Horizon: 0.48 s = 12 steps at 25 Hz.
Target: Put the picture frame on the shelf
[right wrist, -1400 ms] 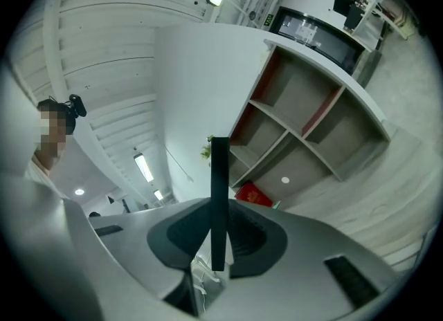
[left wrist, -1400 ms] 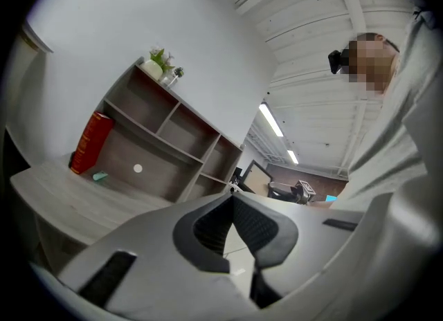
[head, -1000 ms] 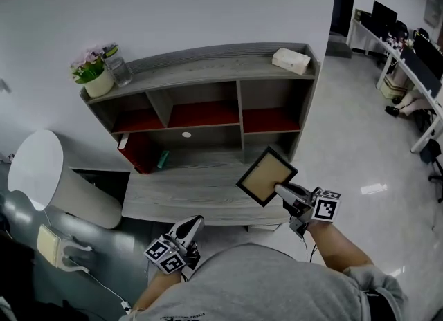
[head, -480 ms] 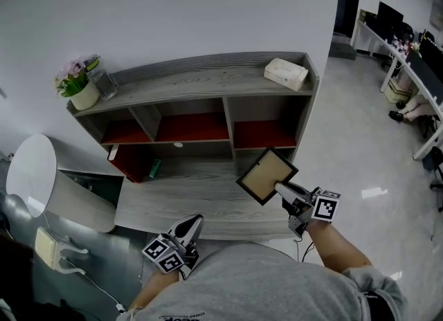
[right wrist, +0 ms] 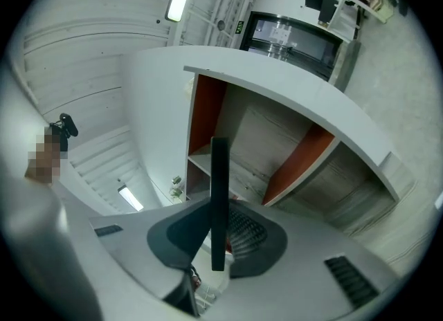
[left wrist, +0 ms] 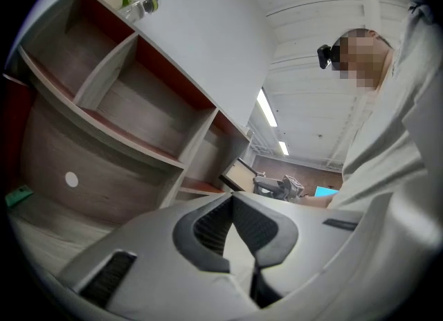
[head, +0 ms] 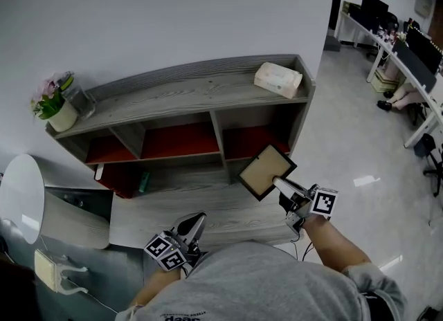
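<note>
A dark-rimmed picture frame [head: 266, 171] with a tan face hangs in the air in front of the grey shelf unit [head: 187, 91], near its lower right compartment. My right gripper [head: 278, 184] is shut on the frame's lower corner. In the right gripper view the frame [right wrist: 219, 195] shows edge-on, clamped between the two pads. My left gripper [head: 194, 223] is shut with nothing in it, low over the unit's desk surface [head: 201, 205]. In the left gripper view its jaws [left wrist: 233, 202] meet, and the frame [left wrist: 237, 174] shows far off.
A tissue box [head: 278, 79] lies on the shelf top at the right; a potted flower [head: 53, 105] and a glass jar [head: 82, 99] stand at its left end. A white round lamp [head: 21, 198] is at the left. Office desks [head: 398, 43] stand far right.
The shelf unit has shifted left and lower in the head view. The frame, in my right gripper, now hangs closer to the lower right compartment. The left gripper keeps its place in the view.
</note>
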Motion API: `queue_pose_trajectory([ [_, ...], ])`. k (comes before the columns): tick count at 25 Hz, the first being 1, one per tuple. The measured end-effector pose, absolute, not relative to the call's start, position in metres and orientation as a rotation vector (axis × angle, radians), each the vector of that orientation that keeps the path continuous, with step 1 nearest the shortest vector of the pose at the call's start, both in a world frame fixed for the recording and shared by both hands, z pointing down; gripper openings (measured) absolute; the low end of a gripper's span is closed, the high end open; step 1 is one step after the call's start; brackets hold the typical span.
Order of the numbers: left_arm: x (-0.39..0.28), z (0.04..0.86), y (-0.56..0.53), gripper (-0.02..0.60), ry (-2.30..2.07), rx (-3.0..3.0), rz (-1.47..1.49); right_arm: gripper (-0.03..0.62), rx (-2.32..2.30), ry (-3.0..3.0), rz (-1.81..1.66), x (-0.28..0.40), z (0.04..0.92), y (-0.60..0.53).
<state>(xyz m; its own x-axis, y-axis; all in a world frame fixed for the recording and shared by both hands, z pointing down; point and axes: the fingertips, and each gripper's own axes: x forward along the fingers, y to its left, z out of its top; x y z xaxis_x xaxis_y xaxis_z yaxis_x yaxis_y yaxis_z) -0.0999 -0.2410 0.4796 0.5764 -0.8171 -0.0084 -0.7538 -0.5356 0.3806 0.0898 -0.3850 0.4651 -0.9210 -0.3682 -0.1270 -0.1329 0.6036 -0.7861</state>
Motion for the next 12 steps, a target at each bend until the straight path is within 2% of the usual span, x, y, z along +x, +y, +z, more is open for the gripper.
queue_pose_trajectory([
  [12, -0.133, 0.477, -0.313, 0.008, -0.953, 2.595, -0.201, 0.080, -0.731, 2.320, -1.342, 0.075, 0.491, -0.418],
])
